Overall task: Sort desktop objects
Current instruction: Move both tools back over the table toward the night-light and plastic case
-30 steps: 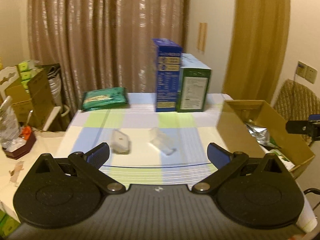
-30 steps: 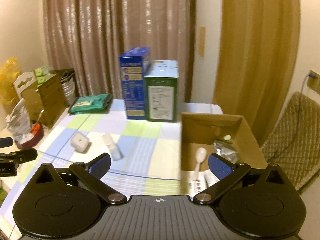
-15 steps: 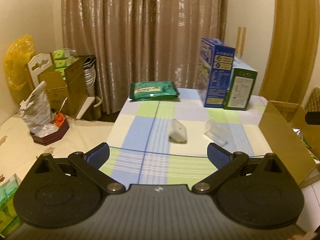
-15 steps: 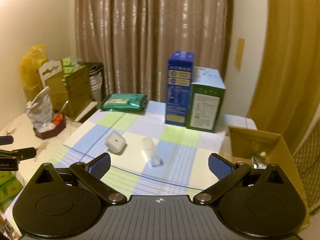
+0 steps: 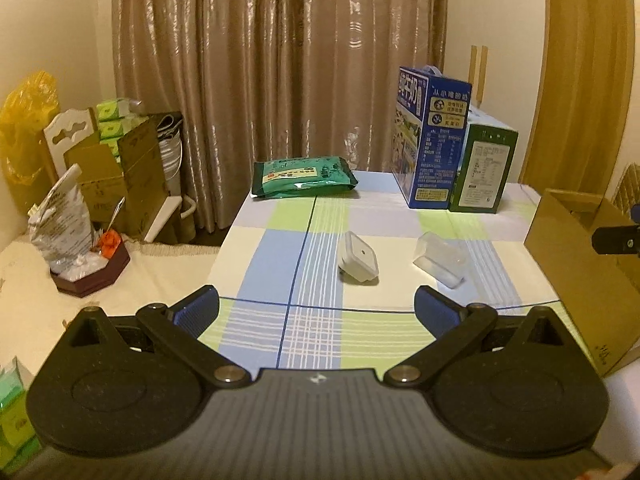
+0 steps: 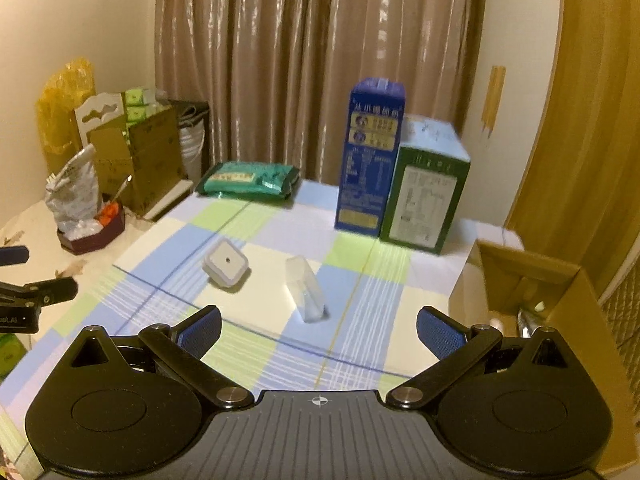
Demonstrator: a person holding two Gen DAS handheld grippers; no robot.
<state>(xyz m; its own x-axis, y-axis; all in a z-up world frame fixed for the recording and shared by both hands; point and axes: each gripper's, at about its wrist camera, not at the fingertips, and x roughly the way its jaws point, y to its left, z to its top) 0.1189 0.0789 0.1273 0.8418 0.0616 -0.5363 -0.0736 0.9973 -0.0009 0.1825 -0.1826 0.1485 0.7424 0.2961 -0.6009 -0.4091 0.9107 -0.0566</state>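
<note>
Beside the table, cardboard box (image 6: 552, 292) holds packets.

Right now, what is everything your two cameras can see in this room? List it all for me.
small square box: one, white, mid-table
clear plastic case: one, transparent, right of the white box, apart from it
flat packet: one, green, far left of the table
tall cartons: two, blue and green, side by side at the far edge
cardboard box: one, brown, open, right of the table
tablecloth: one, blue, green and white checks
curtain: brown, behind the table
left gripper: open, empty
right gripper: open, empty
</note>
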